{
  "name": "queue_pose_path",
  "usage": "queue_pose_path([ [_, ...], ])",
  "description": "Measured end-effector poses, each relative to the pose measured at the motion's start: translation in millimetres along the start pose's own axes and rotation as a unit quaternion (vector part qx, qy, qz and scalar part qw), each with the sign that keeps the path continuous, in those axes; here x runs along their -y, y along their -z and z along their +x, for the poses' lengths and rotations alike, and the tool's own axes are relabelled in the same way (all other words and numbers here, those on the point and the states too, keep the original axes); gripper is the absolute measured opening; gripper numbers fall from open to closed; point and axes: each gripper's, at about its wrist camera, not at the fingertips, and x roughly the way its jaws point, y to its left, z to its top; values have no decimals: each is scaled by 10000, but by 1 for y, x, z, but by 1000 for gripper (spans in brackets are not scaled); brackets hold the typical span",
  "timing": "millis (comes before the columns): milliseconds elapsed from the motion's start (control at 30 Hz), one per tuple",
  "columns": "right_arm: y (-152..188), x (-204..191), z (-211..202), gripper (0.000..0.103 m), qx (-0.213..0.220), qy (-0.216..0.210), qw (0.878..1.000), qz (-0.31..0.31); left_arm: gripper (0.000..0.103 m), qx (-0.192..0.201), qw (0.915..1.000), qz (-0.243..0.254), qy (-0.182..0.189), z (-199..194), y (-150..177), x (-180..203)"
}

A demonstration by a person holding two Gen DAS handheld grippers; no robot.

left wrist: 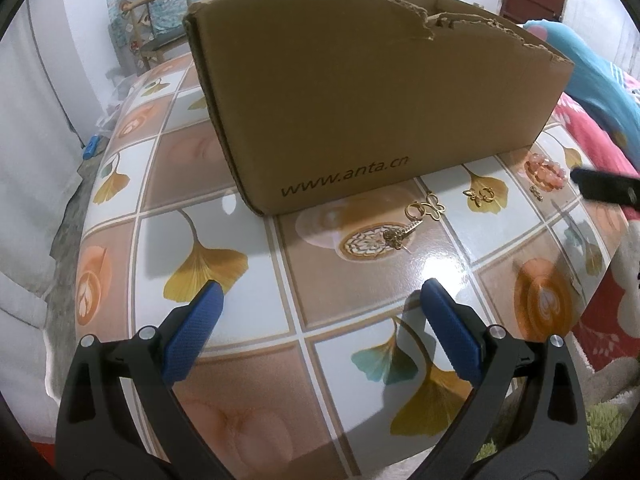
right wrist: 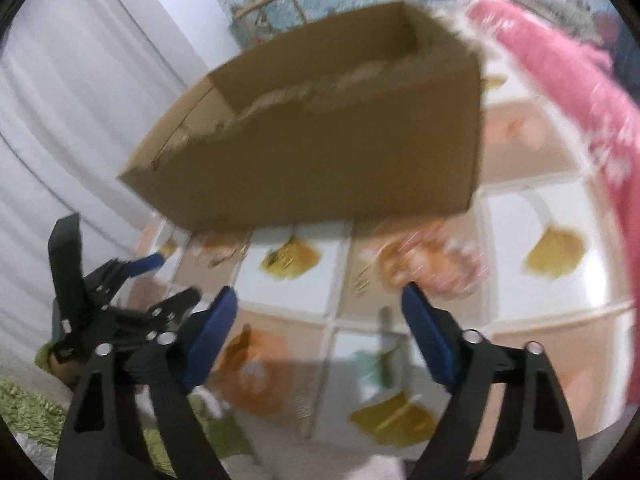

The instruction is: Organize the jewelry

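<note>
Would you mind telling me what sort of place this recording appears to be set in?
Most likely a room in a home, perhaps a bedroom or living room. A table with a patterned cloth holds a cardboard box and some jewelry, a wooden chair stands behind it, and pink bedding lies beside it.

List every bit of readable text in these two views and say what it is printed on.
"www.anta.cn": printed in dark letters low on the near side of the cardboard box, read in the left wrist view.
In the right wrist view the picture is motion-blurred and no print can be read on the box.
Nothing else carries readable text: the tablecloth shows only leaf and coffee pictures.
</note>
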Motion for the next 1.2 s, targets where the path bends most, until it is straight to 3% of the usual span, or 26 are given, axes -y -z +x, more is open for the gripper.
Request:
queue_pose_path([
  [167,-9,12,10,28,-232,604,9973,-359,96,10,10000,21,12,1,-1,0],
  [233,-11,11,16,21,-358,655,9954,-606,96,7,10000,20,12,1,-1,0],
  [500,-9,-7,27,20,-620,789,9836,-1502,96,-5,10000,9,-1,3,-2,-1],
  [1000,6,-4,16,20,-525,979,9812,-1576,96,-27,10000,-18,-27,4,-1,-4],
  [1200,2,4,31,20,-511,1544,9739,-1586,96,-71,10000,-19,-67,2,-1,-1],
])
